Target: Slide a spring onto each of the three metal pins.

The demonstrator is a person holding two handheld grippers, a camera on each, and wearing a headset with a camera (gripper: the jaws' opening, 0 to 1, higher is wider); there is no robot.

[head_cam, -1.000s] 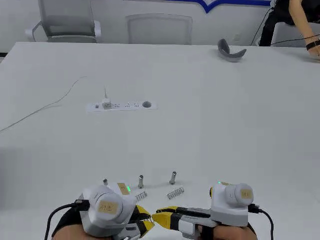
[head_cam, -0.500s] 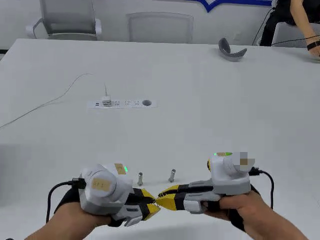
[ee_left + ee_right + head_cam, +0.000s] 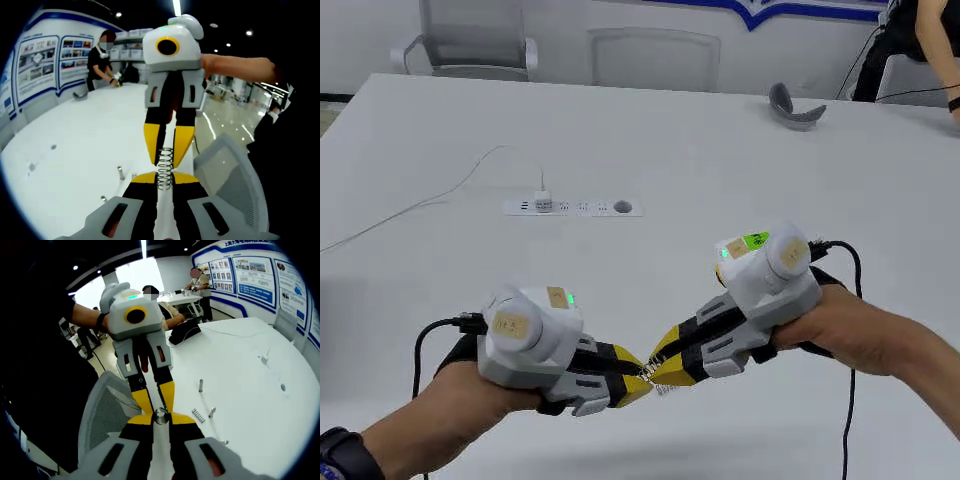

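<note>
In the head view my left gripper (image 3: 636, 383) and right gripper (image 3: 660, 372) meet tip to tip above the white table (image 3: 720, 180), with a small spring (image 3: 649, 376) bridging them. The left gripper view shows the spring (image 3: 164, 167) running lengthwise from my own shut yellow jaws up into the right gripper's fingertips (image 3: 182, 141). Seen end-on in the right gripper view, the spring (image 3: 160, 415) sits at my own jaw tips, facing the left gripper's fingertips (image 3: 166, 390). Metal pins (image 3: 201, 385) (image 3: 212, 412) stand on the table, with a loose spring (image 3: 198, 415) beside them. One pin (image 3: 120, 172) stands below the jaws.
A white power strip (image 3: 572, 207) with a plug and a trailing cable lies mid-table. At the far right lies a grey curved object (image 3: 794, 108). Chairs (image 3: 655, 58) line the far edge. A person (image 3: 102, 60) stands at the table's far end. A mesh chair (image 3: 225, 170) is close by.
Both grippers have risen from the table's near edge, the right one higher, with their tips kept together around the spring. The head camera has shifted; the pins are now hidden behind the grippers.
</note>
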